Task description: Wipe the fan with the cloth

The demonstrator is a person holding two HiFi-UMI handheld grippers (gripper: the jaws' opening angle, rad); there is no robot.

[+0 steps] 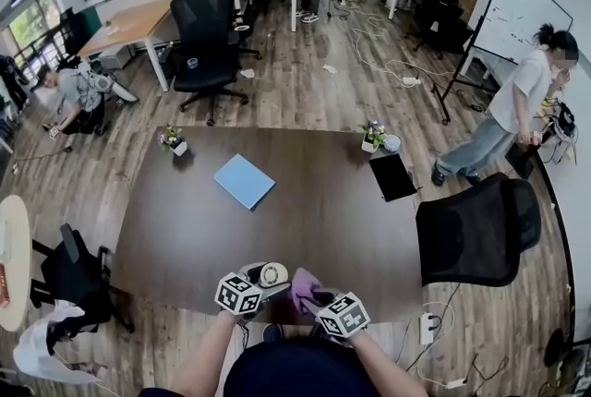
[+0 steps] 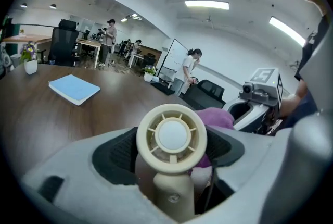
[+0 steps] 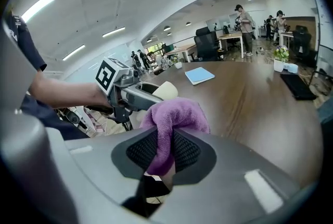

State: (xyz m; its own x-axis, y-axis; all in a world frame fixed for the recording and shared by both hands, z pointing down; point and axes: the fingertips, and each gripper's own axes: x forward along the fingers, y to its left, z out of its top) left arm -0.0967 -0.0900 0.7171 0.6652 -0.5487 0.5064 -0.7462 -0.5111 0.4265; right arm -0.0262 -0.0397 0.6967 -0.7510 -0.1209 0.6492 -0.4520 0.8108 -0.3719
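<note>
Dark brown wood of a long office table (image 1: 305,229) fills the head view, with a blue notebook (image 1: 244,180) lying toward 11 o'clock of its middle, well apart from the work. Both tools meet at the table's near edge, at 6 o'clock. The left gripper (image 1: 260,281) has its jaws spread wide and clamped round the body of the small cream fan (image 2: 171,137), so the round grille faces back toward the holder with its slats exposed. The right gripper (image 3: 162,152) has its jaws nearly together, pinching a fold of the purple cloth (image 3: 174,119). The loose bunch pokes out past the tips as a soft pad. It sits at 3 o'clock of the fan, just beside it; whether they touch I cannot tell. By this arrangement, one tool likely steadies while the other rubs.
</note>
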